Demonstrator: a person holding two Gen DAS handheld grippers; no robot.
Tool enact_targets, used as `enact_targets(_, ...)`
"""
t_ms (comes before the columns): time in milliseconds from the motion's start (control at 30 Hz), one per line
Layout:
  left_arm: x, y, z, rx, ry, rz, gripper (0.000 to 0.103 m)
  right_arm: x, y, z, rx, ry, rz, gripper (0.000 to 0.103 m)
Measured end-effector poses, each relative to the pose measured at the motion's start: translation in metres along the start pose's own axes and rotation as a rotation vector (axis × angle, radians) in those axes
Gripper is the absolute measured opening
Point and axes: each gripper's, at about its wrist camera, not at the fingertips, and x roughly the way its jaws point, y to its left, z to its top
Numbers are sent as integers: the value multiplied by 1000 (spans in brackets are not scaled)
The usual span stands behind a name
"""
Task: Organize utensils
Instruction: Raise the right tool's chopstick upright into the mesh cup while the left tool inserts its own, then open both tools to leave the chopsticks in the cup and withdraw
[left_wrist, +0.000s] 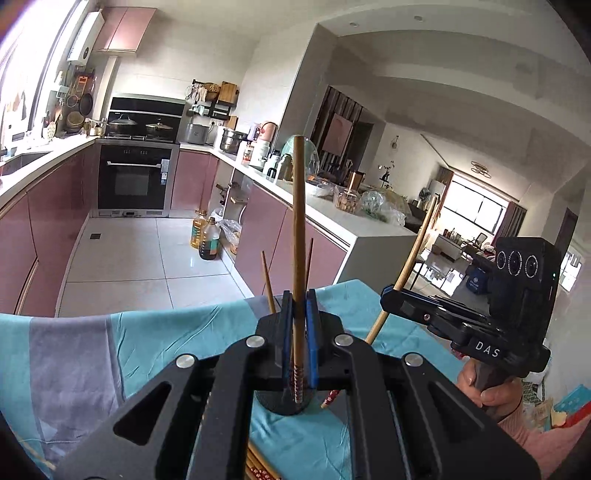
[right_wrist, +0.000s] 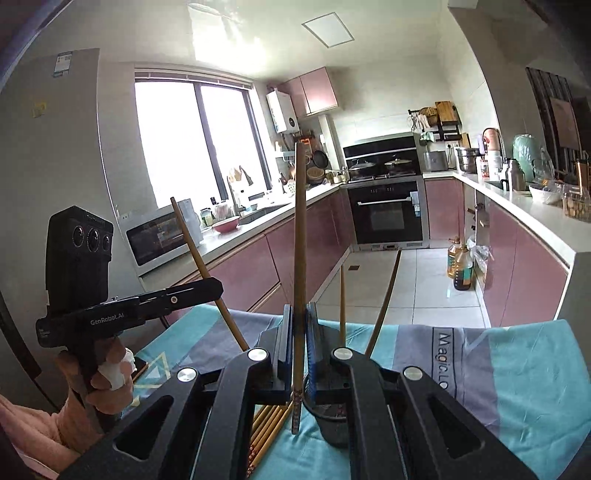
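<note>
The left gripper (left_wrist: 298, 317) is clamped on a single wooden chopstick (left_wrist: 298, 221), which stands nearly upright between the blue pads (left_wrist: 312, 332) and reaches toward the upper centre of the left wrist view; its patterned end hangs just below the jaws. The right gripper (right_wrist: 298, 332) pinches a second chopstick (right_wrist: 300, 258) the same way, upright at the centre of the right wrist view.

Directly under each gripper stands a black holder cup (right_wrist: 334, 424) with a few chopsticks leaning out of it. At the lower centre of the right wrist view a bundle of loose chopsticks (right_wrist: 267, 428) lies flat on the teal and grey cloth (right_wrist: 517, 369), just left of the cup. The cloth's far edge crosses mid-frame; beyond it lies open white tiled floor (left_wrist: 147, 258) between pink cabinets (left_wrist: 55, 221).
</note>
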Motion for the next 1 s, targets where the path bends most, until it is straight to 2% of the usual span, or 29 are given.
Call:
enact_targets(167,12,-8,12,12,-11,6,7,-2,-10,12,-12,-48,-37,6)
enact_targets(300,30,-9,11,37,28,35,7,9,-20,13,-18,-40,-74,6)
enact_targets(667,84,-12,-25,101,243,64,7,58,-37,-24,15,174,-94,6)
enact_targets(833,102,-6,-33,100,283,70,8,75,-41,-34,32,263,-96,6)
enact_targets(1000,116,4,-31,85,297,83,8,86,-44,-36,56,285,-109,7)
